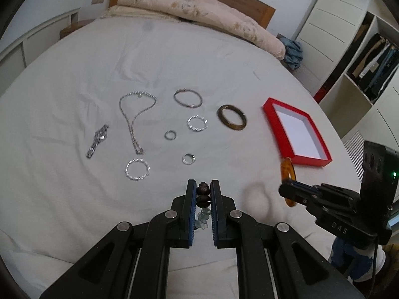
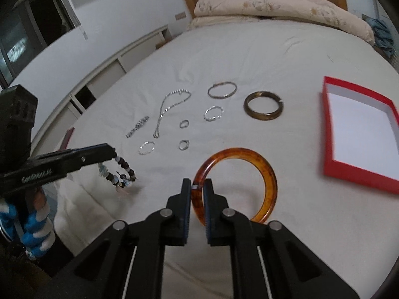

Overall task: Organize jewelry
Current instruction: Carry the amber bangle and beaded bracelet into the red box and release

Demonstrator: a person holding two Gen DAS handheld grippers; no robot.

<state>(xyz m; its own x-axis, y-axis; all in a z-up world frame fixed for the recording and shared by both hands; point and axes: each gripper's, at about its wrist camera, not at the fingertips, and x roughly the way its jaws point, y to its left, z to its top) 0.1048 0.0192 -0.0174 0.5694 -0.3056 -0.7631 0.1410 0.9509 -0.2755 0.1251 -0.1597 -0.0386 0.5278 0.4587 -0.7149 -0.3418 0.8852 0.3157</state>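
In the left wrist view, the left gripper [image 1: 203, 191] at bottom centre is clamped on a dark brown and pale blue beaded bracelet [image 1: 202, 200], whose beads sit stacked between the two pads. The right gripper [image 1: 286, 189] reaches in from the lower right, pinching the amber translucent resin bangle [image 1: 288, 169] by its rim; the bangle stands on edge just below the near corner of the shallow red cardboard box with a white floor [image 1: 270, 117], which lies at right of centre on the white bed sheet [image 1: 74, 74]. In the right wrist view, the right gripper [image 2: 198, 186] at bottom centre has its jaws together on the left arc of the amber bangle [image 2: 269, 184], the ring lying roughly flat and spreading right of the jaws. The red box [image 2: 326, 129] lies to the upper right, its long axis running up the frame, apart from the bangle. The left gripper [image 2: 109, 150] at mid left holds the beaded bracelet [image 2: 124, 172] dangling in a loop clear of the sheet. The right hand is judged nearer the box, so the bangle would likely go in first. Silver chains and rings and a dark brown bangle [image 2: 264, 108] lie untouched at mid frame.
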